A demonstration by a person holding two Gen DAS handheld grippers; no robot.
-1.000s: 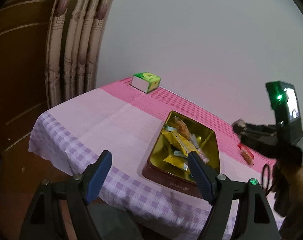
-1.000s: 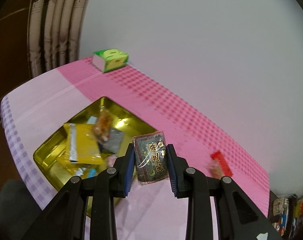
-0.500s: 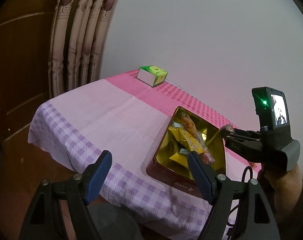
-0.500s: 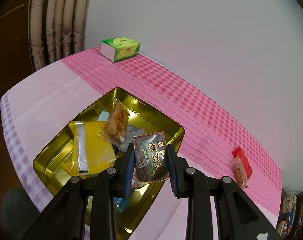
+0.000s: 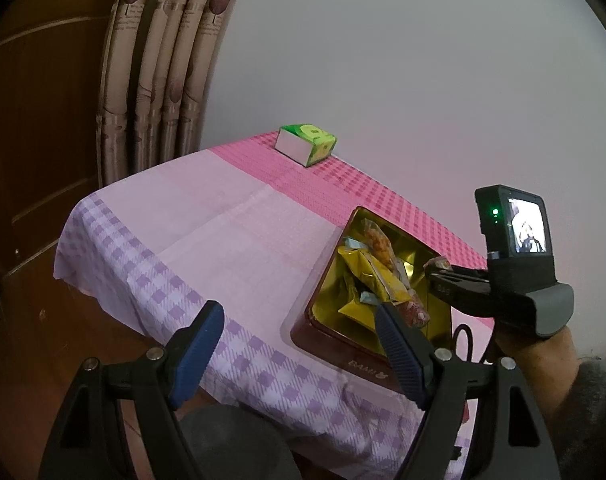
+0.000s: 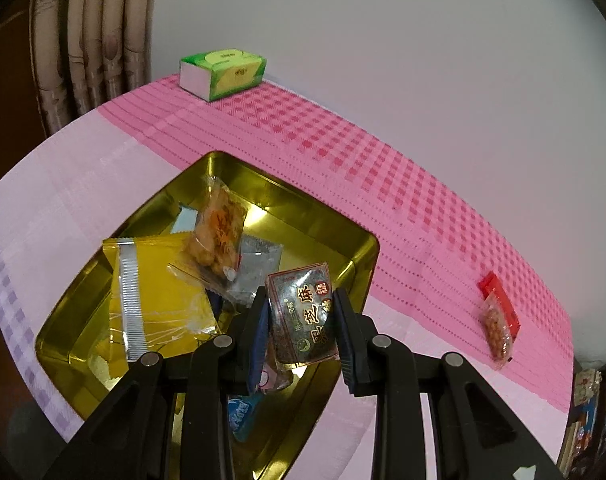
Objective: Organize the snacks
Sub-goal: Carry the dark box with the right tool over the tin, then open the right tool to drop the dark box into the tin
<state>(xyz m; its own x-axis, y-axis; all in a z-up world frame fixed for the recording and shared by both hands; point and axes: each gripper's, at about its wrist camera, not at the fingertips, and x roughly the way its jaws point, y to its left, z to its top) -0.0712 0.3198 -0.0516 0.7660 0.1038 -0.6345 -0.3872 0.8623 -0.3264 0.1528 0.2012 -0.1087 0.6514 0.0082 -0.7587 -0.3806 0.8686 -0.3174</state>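
Note:
My right gripper [image 6: 301, 320] is shut on a dark snack packet [image 6: 303, 312] with gold writing and holds it above the near right part of the gold tin [image 6: 303, 216]. The tin holds a yellow packet [image 6: 159, 280], a clear packet of orange snacks [image 6: 217, 232] and several more. A red snack packet [image 6: 497, 316] lies on the pink cloth to the right. In the left wrist view my left gripper [image 5: 299, 340] is open and empty off the table's near edge, left of the tin [image 5: 343, 340]. The right gripper [image 5: 435, 270] shows over the tin's right side.
A green tissue box [image 6: 223, 72] stands at the table's far corner by the white wall; it also shows in the left wrist view [image 5: 307, 148]. Curtains [image 5: 159, 80] and a wooden door [image 5: 35, 120] stand to the left. The tablecloth's edge [image 5: 143, 304] hangs near my left gripper.
My right gripper has carried the dark packet left, from over the pink cloth to over the tin. My left gripper has drawn back a little and stayed open.

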